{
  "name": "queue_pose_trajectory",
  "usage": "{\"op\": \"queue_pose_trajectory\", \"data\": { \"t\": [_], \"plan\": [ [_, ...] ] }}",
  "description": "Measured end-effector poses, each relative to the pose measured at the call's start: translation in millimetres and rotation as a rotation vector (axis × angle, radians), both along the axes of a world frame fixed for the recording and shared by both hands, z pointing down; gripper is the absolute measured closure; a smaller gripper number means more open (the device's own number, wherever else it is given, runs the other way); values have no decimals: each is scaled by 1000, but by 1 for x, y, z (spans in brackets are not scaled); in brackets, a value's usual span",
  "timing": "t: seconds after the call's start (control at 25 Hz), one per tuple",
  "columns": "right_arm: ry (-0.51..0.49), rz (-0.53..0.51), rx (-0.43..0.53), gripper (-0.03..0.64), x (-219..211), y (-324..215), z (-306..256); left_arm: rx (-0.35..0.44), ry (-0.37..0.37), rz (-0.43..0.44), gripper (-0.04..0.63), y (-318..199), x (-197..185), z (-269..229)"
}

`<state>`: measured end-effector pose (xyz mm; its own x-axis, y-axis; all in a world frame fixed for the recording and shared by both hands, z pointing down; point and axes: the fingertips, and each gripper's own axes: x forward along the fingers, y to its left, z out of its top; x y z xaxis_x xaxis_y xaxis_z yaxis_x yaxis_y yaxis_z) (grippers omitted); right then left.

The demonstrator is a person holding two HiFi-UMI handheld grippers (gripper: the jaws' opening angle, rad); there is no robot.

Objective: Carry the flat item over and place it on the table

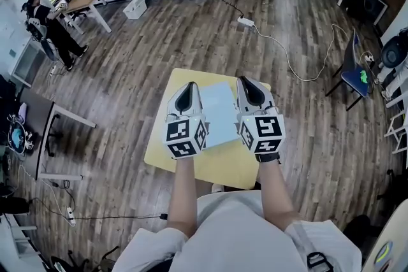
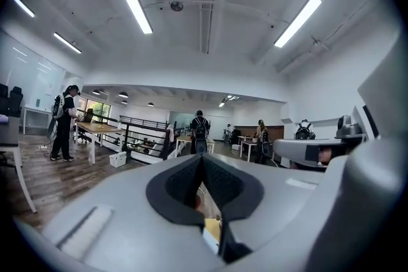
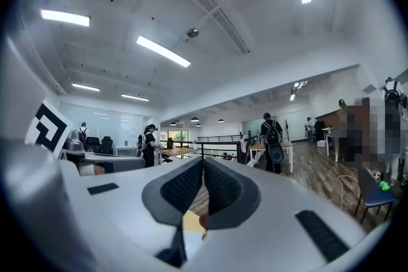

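A pale, flat rectangular item (image 1: 218, 113) lies over the small yellow table (image 1: 233, 169) in the head view. I cannot tell whether it rests on the top or hangs just above it. My left gripper (image 1: 187, 87) sits along the item's left edge and my right gripper (image 1: 246, 81) along its right edge, both pointing away from me. In the left gripper view the dark pads (image 2: 202, 159) meet with nothing seen between them. A white sliver of the item (image 2: 210, 240) shows below them. The right gripper's pads (image 3: 203, 162) also meet, with yellow table showing below.
A white power strip (image 1: 246, 21) and its cable trail across the wooden floor beyond the table. A blue chair (image 1: 354, 71) stands at the right, a dark desk (image 1: 39, 130) at the left. A person (image 1: 50, 27) stands by a long wooden table at the far left.
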<state>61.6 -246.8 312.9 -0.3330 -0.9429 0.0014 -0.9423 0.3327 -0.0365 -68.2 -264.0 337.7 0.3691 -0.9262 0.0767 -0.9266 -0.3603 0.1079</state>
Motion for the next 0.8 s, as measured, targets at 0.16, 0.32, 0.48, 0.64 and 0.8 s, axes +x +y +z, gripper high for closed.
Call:
{"op": "queue_pose_trajectory", "data": {
  "t": [0.16, 0.32, 0.48, 0.64, 0.8],
  "plan": [
    [14, 6, 0, 604, -3, 6, 1, -2, 2, 1, 584, 6, 2, 1],
    [30, 13, -4, 606, -5, 13, 2, 8, 2, -13, 586, 14, -1, -3],
    [36, 28, -8, 606, -2, 15, 2, 9, -15, -20, 586, 18, 0, -5],
    [57, 36, 5, 606, -4, 15, 0, 14, -32, -21, 586, 21, -5, -4],
    [68, 44, 1, 606, -4, 15, 5, 10, -35, -28, 586, 22, -12, 1]
  ]
}}
